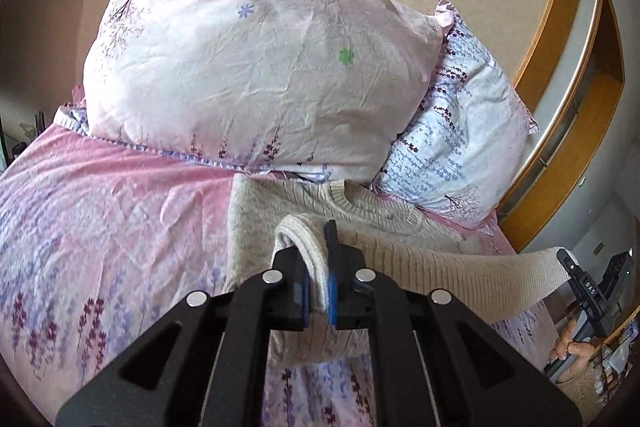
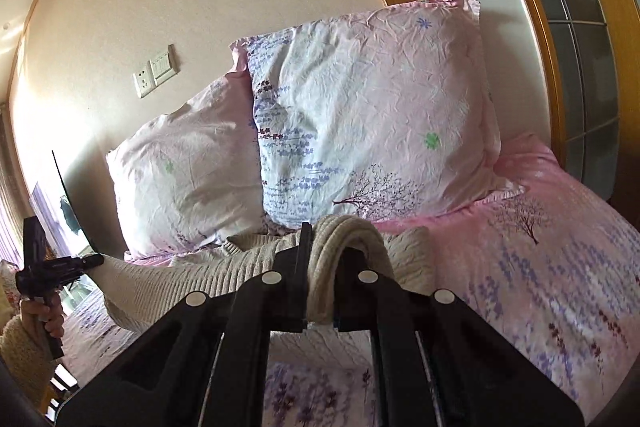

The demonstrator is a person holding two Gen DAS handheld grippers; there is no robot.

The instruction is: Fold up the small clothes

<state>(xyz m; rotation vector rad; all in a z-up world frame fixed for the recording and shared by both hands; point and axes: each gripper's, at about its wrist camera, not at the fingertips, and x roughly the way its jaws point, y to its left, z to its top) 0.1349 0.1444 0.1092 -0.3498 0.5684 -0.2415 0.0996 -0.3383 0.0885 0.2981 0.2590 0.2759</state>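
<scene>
The left gripper [image 1: 319, 267] has its jaws pinching a bunched fold of 1 cream knitted sweater [image 1: 400, 227], and the right gripper [image 2: 320, 267] has its jaws pinching another fold of the same sweater [image 2: 224, 267]. The ribbed hem is lifted and stretched between the 2 grippers, while the body and neckline lie on the bed [image 1: 100, 219] near its head end, just in front of the pillows.

2 pillows stand there: a pink one [image 1: 248, 59] and a pale blue flowered one [image 1: 460, 131] partly tucked behind it. Each gripper body hides the lower part of the sweater. The sleeves cannot be made out.

The bed cover is pink with purple flower print. Behind is a beige wall with 1 switch and socket panel [image 2: 156, 71], and wooden trim [image 1: 560, 39] runs along the side.
</scene>
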